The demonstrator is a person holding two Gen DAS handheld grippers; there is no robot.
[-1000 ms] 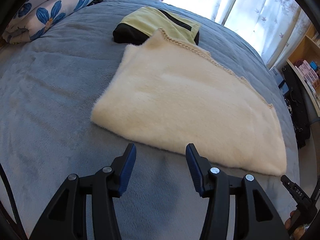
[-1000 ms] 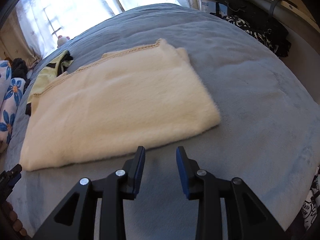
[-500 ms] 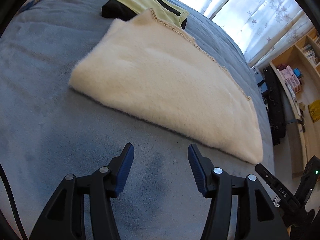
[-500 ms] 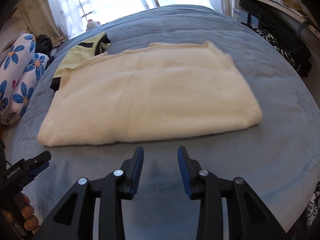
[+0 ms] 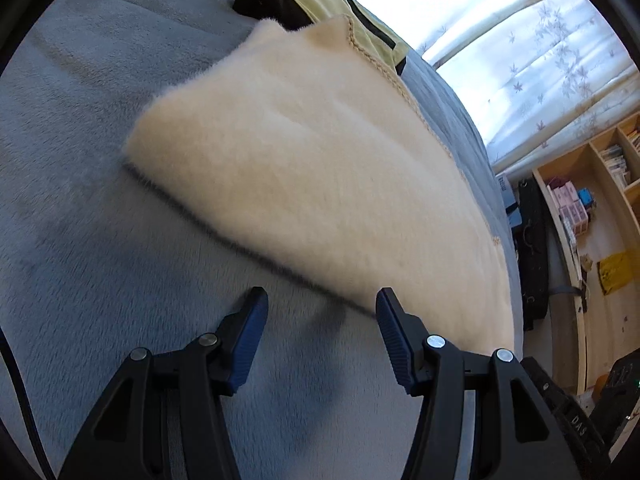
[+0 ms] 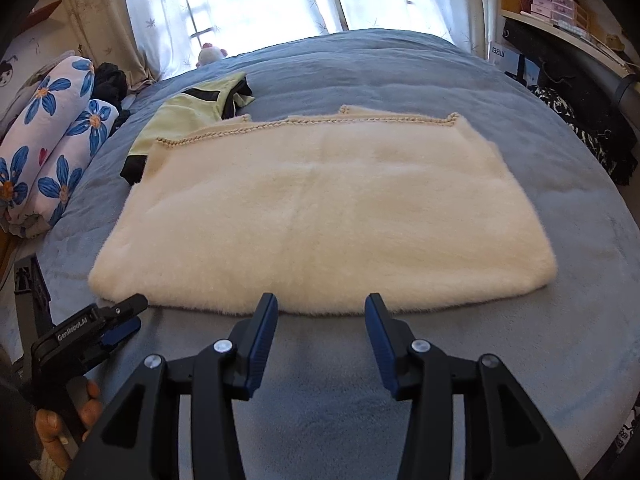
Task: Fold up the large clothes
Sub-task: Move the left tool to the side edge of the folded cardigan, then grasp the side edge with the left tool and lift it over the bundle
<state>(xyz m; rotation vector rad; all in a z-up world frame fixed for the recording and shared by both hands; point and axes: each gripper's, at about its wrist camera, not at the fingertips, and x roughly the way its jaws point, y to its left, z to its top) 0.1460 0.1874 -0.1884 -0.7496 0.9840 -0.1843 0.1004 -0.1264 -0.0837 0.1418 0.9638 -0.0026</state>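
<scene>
A cream fleece garment (image 6: pixel 320 216) is seen folded into a broad rectangle, lying flat on the blue-grey bedcover (image 6: pixel 400 76). Its far edge carries a braided trim. A yellow-green and black garment (image 6: pixel 188 120) is partly hidden under the far left corner of the fleece. The right gripper (image 6: pixel 321 312) is held just short of the near edge, fingers spread wide, nothing between them. The left gripper (image 5: pixel 322 304) is likewise spread wide and empty near the fleece's near edge; in its view the fleece's right corner is cut off behind the finger. Floral bedding (image 6: pixel 52 140) is seen rolled at the left. The bookshelf (image 5: pixel 592 208) contents are too small to identify.
</scene>
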